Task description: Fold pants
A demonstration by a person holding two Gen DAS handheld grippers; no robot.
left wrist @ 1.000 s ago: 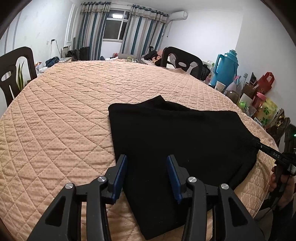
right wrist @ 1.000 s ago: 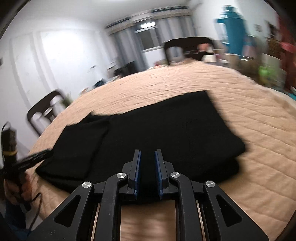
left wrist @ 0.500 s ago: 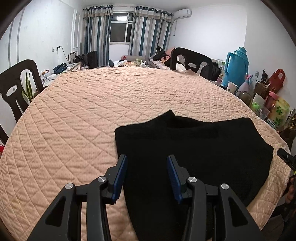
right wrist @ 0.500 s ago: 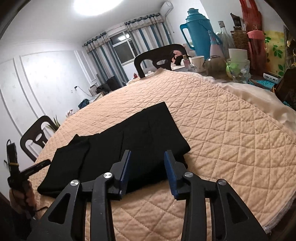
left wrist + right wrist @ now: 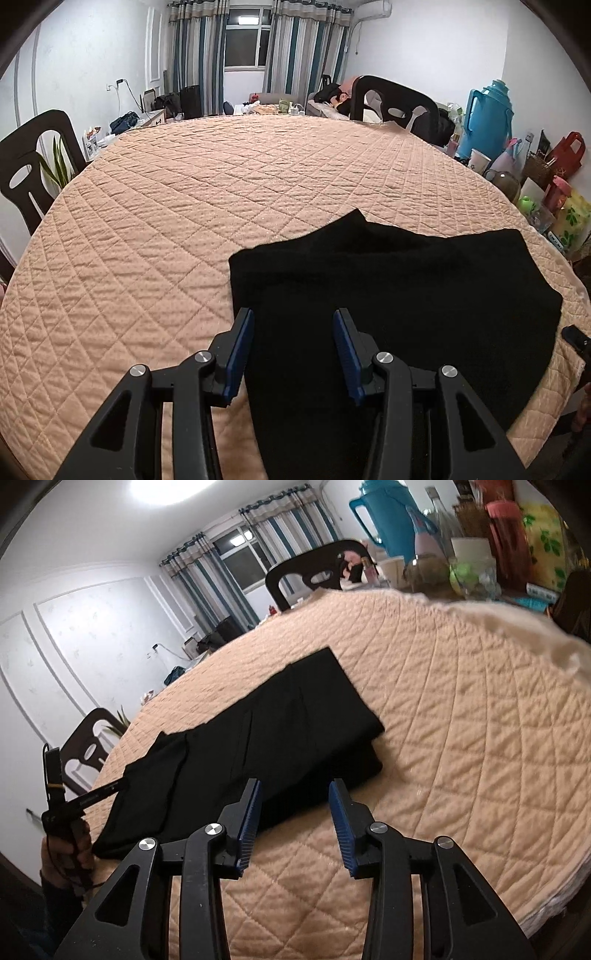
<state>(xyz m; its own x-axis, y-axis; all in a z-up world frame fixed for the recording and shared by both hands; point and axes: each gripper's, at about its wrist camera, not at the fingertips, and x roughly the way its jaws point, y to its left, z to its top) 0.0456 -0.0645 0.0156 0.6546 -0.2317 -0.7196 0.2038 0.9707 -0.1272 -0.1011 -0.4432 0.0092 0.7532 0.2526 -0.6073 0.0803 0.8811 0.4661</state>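
Pants: the black pants lay folded into a thick, flat stack on the near part of the bench, one layer doubled over another, with a pointed corner sticking out along the far edge.
Bench: a big round bench under a peach quilted cover carried them; the rest of the quilt in view was bare.
Left gripper: the left gripper hovered low over the near edge of the pants, its jaws apart with nothing pinched between the blue pads, only cloth lying beneath them.
Right gripper: the right gripper hung above the near right corner of the stack; its jaws had just been opening and stood wide, with nothing between them.
Hand: a hand at the bench's edge gripped the left tool's handle.
Surroundings: dark chairs stood round the bench, and a blue thermos jug stood among bottles and cups on the right side.
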